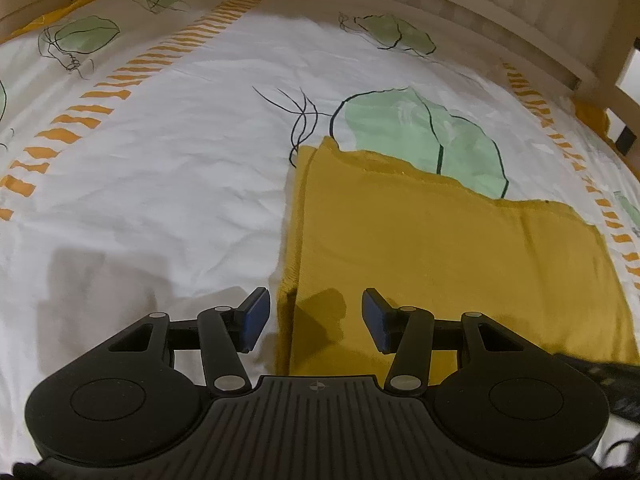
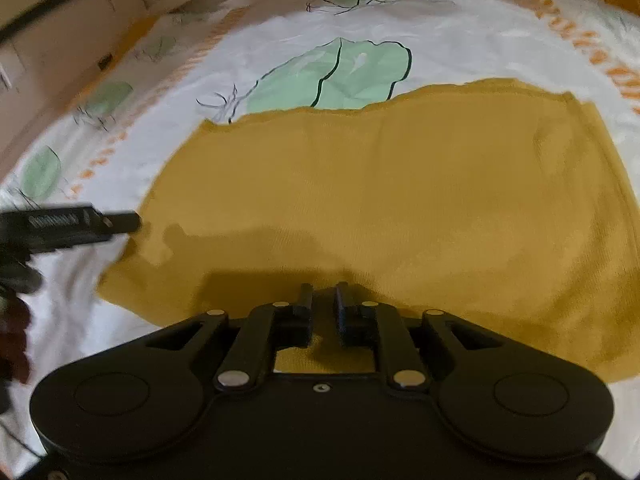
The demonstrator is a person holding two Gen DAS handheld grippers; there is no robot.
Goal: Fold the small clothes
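A mustard-yellow garment point(image 1: 440, 248) lies flat, folded, on a white bedsheet point(image 1: 160, 184) with green leaf prints. My left gripper point(image 1: 316, 320) is open and empty, hovering over the garment's left near edge. In the right wrist view the garment point(image 2: 380, 192) fills the middle. My right gripper point(image 2: 323, 304) hovers over its near edge with the jaws a small gap apart and nothing between them. The left gripper also shows at the left edge of that view point(image 2: 80, 226), at the garment's left side.
A pale wooden bed rail point(image 1: 480, 8) runs along the far side of the bed. Orange dashed stripes point(image 1: 120, 88) cross the sheet. Cupboards point(image 2: 60, 20) stand beyond the bed at upper left.
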